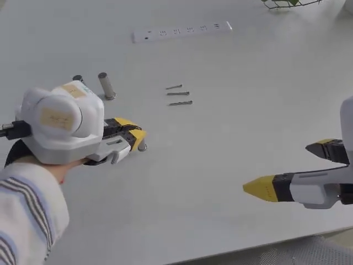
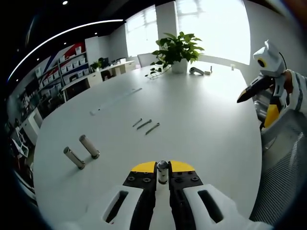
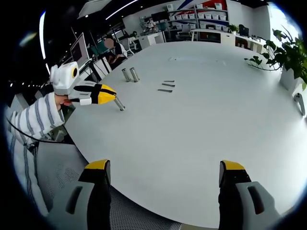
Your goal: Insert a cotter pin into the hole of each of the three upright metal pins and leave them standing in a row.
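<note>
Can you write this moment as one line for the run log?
left claw: shut on short grey metal pin | right claw: open, empty | three thin metal cotter pins: lying loose on white table

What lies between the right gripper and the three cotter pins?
Nothing: just bare white table between the right gripper and the cotter pins, as seen in the head view.

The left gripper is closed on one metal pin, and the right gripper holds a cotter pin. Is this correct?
No: the right gripper is open and empty, as the right gripper view shows; the cotter pins lie on the table. The left gripper clamps a metal pin.
</note>
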